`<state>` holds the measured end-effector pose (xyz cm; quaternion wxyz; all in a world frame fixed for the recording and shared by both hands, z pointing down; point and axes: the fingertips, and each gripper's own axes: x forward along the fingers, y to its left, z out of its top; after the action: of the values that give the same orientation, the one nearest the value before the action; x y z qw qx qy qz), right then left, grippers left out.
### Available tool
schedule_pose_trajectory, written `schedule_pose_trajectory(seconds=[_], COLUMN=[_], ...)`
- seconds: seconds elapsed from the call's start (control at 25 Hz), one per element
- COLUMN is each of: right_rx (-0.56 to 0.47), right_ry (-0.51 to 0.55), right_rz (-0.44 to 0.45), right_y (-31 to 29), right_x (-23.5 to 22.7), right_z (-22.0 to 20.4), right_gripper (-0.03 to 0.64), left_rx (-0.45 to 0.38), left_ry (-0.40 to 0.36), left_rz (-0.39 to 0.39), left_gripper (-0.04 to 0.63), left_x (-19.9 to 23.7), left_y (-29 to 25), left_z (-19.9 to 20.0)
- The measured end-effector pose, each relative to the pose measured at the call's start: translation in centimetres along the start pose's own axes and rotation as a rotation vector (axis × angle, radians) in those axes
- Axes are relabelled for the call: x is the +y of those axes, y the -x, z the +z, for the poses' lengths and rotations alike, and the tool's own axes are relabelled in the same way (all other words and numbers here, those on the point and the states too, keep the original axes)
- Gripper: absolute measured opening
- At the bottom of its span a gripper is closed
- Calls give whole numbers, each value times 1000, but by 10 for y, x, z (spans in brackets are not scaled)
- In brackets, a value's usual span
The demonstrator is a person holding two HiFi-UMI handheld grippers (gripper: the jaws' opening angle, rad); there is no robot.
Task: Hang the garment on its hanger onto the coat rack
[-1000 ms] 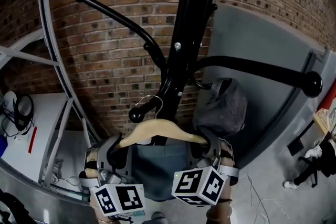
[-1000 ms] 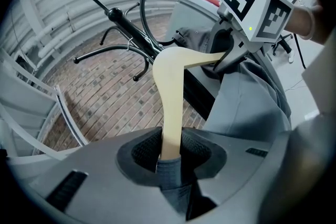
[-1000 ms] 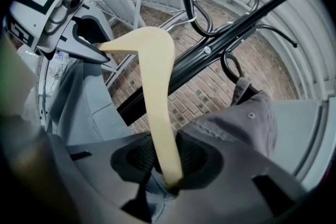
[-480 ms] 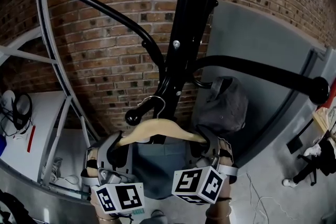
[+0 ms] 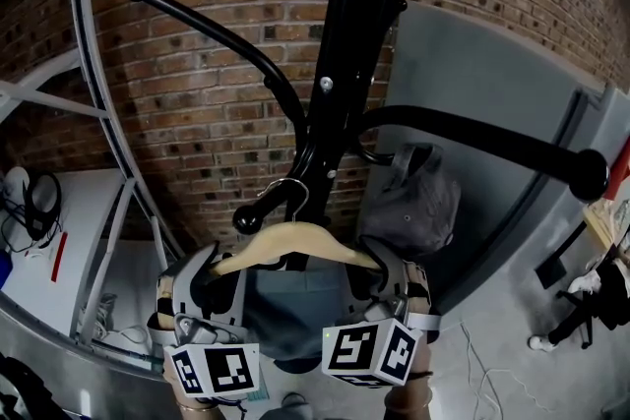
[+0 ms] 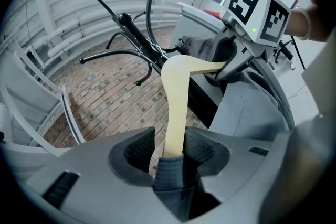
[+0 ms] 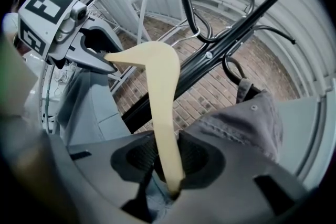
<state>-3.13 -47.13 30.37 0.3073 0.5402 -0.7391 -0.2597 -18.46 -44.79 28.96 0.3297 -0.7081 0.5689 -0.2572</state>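
While seemingly hooked over rack (image 5: 340, 64) peg (image 5: 261, 210), judged nearly hung: hanger (image 5: 295, 241), garment (image 5: 295, 310) beneath; left tool (image 6: 170, 149) opening, hanger arm between pads (image 6: 139, 152), unpressed; right tool (image 7: 168, 157) clamped on other arm; left to do: free right tool, draw both away

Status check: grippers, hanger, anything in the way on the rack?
Left gripper opening, hanger arm between its jaws. Right gripper shut on hanger. Hanger looks hooked over lower peg. Grey cap hangs right of it, clear.
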Motion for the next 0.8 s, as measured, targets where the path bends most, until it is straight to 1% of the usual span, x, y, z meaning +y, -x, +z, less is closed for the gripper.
schedule_pose_trajectory(seconds=[0.32, 0.48, 0.64, 0.8], right_rx=[-36, -66, -81, -107], right_ry=[-1, -13, 3, 4], right_rz=[12, 22, 26, 6], right_y=[17, 30, 47, 67], right_x=[4, 7, 10, 5], right_z=[2, 3, 2, 5], right_gripper=[107, 118, 121, 120], left_rx=[4, 18, 38, 29], left_ry=[0, 1, 4, 17], left_rz=[19, 21, 25, 37], left_gripper=[155, 155, 155, 155], left_x=[-3, -9, -17, -20], left_y=[23, 35, 48, 62], left_z=[3, 5, 7, 17])
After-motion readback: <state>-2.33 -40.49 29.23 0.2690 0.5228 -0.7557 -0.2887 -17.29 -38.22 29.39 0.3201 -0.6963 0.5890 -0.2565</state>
